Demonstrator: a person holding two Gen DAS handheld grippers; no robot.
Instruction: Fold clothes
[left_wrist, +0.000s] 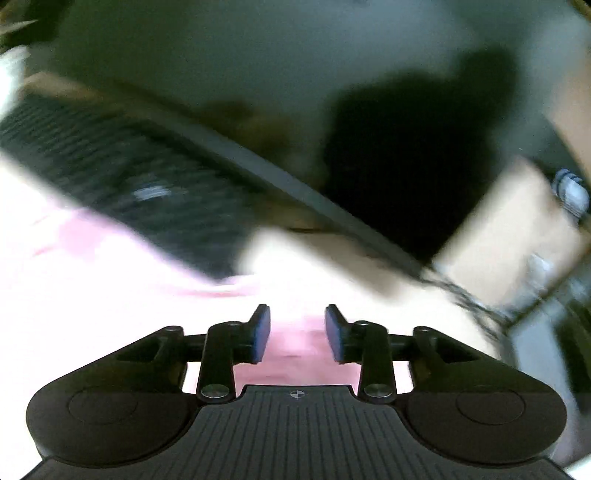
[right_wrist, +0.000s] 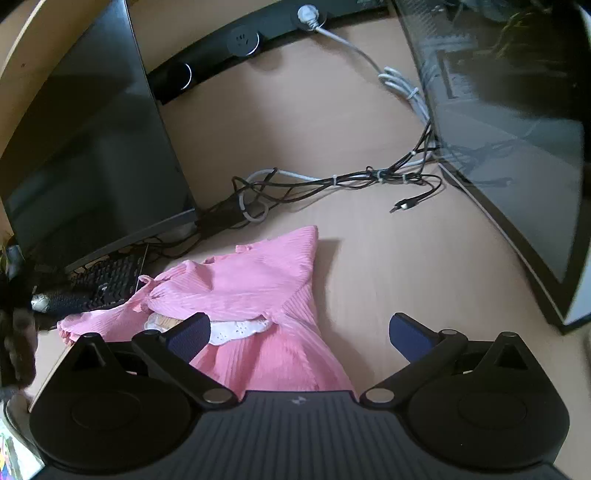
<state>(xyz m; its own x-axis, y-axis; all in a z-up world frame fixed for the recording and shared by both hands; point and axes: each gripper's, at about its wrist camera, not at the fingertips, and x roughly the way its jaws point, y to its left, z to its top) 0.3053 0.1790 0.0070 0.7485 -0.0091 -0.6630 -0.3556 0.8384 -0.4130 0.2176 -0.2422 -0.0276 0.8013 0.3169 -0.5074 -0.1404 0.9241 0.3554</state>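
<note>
Currently, the pink garment (right_wrist: 255, 295) is seen crumpled beside the keyboard (right_wrist: 110, 280); right gripper (right_wrist: 299, 334) jaws are spread wide, left gripper (left_wrist: 297, 332) jaws narrowly parted, both empty. Edges should be flattened before folding.

The left wrist view is motion-blurred and overexposed, so the pink garment (left_wrist: 110, 280) washes out to white and the keyboard (left_wrist: 122, 184) smears, while the right view crops both monitors (right_wrist: 92, 147) at its edges
</note>
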